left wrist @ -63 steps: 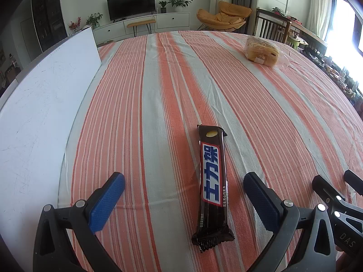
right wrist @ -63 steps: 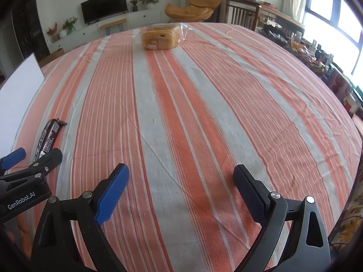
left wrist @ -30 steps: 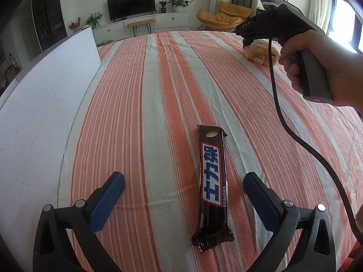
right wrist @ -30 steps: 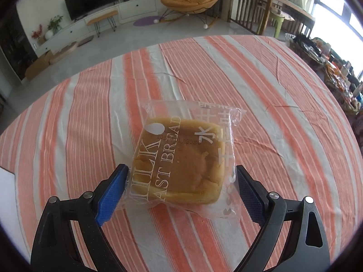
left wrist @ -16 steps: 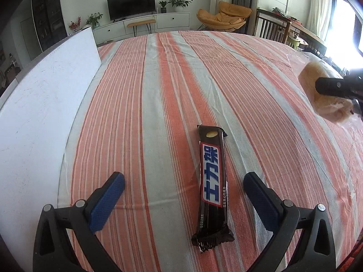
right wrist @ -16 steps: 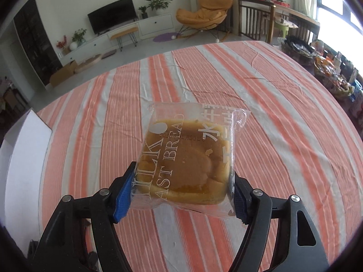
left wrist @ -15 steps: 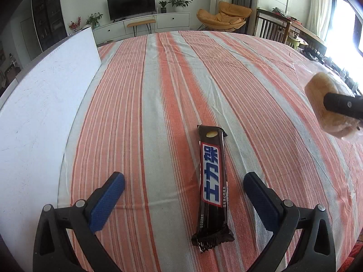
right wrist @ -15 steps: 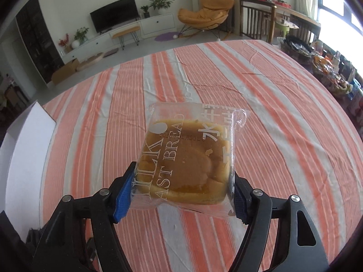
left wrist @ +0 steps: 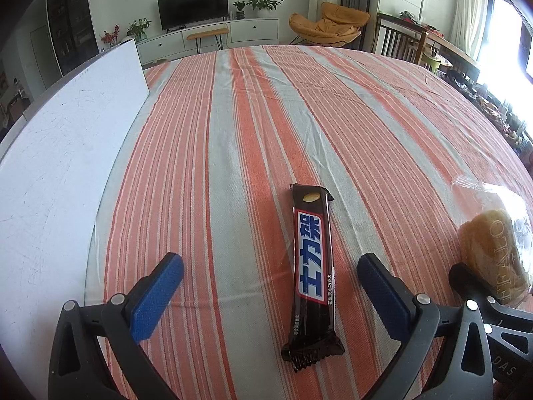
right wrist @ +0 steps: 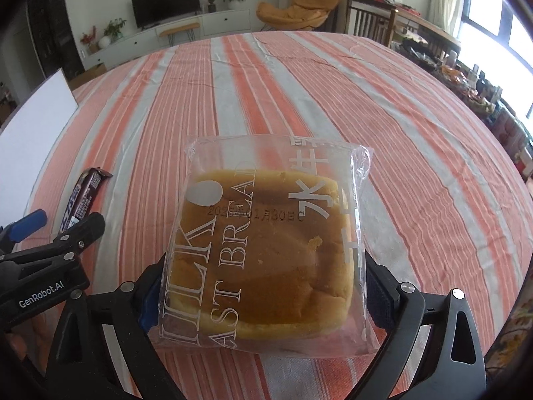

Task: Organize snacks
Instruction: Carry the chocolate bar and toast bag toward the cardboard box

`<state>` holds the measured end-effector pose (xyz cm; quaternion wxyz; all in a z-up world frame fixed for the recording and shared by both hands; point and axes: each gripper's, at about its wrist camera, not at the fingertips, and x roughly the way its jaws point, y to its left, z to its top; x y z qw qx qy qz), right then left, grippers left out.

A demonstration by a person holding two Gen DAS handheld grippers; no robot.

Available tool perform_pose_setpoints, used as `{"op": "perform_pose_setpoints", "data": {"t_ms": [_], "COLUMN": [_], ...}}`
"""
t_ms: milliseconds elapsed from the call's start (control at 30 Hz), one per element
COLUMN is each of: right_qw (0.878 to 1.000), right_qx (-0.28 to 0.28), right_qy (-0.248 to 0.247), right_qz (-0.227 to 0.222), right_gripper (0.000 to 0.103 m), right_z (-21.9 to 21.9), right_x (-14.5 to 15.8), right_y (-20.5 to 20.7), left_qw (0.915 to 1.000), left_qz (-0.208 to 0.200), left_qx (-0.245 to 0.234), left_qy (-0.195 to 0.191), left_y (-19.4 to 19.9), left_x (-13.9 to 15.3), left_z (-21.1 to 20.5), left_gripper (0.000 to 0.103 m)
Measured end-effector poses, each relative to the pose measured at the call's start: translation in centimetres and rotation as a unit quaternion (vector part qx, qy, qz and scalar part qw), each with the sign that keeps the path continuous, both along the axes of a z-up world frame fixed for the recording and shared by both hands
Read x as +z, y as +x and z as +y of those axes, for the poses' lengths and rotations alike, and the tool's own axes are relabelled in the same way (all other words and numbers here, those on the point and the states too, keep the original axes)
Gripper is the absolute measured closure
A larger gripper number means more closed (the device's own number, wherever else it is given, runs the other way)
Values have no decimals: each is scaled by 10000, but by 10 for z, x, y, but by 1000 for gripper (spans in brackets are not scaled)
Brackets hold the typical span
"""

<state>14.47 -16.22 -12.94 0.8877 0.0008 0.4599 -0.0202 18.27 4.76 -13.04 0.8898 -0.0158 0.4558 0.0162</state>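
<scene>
My right gripper (right wrist: 263,283) is shut on a clear-wrapped milk toast bread (right wrist: 266,246) and holds it over the striped tablecloth. The bread also shows at the right edge of the left wrist view (left wrist: 493,253), beside the right gripper's black frame (left wrist: 483,296). A dark chocolate bar (left wrist: 313,263) with a blue and white label lies lengthwise on the cloth between the fingers of my open left gripper (left wrist: 269,276), nearer the right finger. The bar also shows in the right wrist view (right wrist: 83,198), with my left gripper (right wrist: 53,223) at the lower left.
A white board (left wrist: 60,153) stands along the table's left side and also shows in the right wrist view (right wrist: 30,143). The orange and grey striped tablecloth (left wrist: 266,106) covers the table. Chairs and cluttered furniture (right wrist: 466,76) stand past the right edge.
My right gripper went out to the bread at the far side, shut on it, lifted it and carried it back near the left gripper. The left gripper and chocolate bar have not moved.
</scene>
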Motion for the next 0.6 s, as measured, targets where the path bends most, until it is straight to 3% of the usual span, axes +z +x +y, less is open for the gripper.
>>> {"op": "perform_pose_setpoints", "data": {"t_ms": [600], "right_qw": [10000], "right_qx": [0], "right_qy": [-5], "right_qz": [-23], "right_gripper": [6], "right_z": [0], "right_x": [0], "right_y": [0], "left_qw": [10000], "left_qz": [-2], "left_qx": [1], "left_qy": [4], "left_y": [0], "left_x": [0], "left_z": [0], "left_gripper": [0]}}
